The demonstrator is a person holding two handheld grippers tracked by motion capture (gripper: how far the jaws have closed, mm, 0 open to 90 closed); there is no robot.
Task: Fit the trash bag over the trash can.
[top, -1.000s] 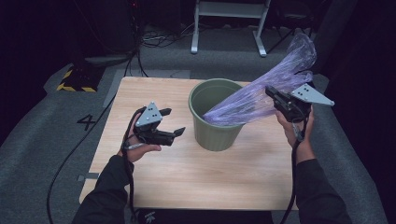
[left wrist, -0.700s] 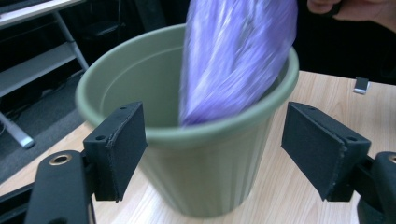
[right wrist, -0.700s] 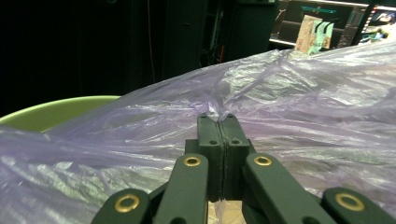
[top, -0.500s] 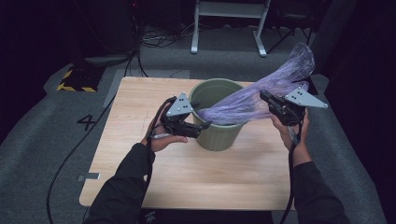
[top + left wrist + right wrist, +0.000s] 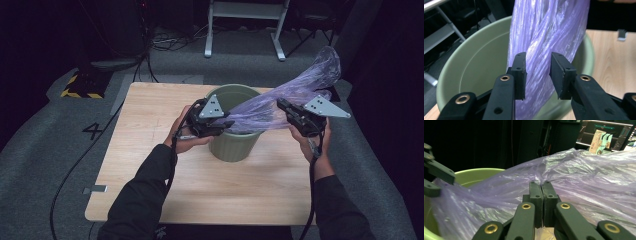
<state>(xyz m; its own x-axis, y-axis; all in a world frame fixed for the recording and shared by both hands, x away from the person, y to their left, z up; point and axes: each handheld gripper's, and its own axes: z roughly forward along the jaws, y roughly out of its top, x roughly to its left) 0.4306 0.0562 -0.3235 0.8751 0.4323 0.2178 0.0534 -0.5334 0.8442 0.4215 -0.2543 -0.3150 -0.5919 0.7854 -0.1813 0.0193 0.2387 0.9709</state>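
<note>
Where it spans the bin (image 5: 227,145), purple bag (image 5: 280,100) looks twisted.

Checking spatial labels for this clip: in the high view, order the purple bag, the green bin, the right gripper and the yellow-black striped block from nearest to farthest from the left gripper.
1. purple bag, between the left gripper jaws.
2. green bin, just beneath.
3. right gripper, across the bin.
4. yellow-black striped block, on the floor, far left.

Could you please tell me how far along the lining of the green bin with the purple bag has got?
Done: the right tool is clamped on the thin purple plastic bag, one end hanging into the round green plastic bin. In hand: the left tool has just been closing around the twisted bag, pads not clearly pressing. Left: opening the bag and fitting it over the rim.
</note>
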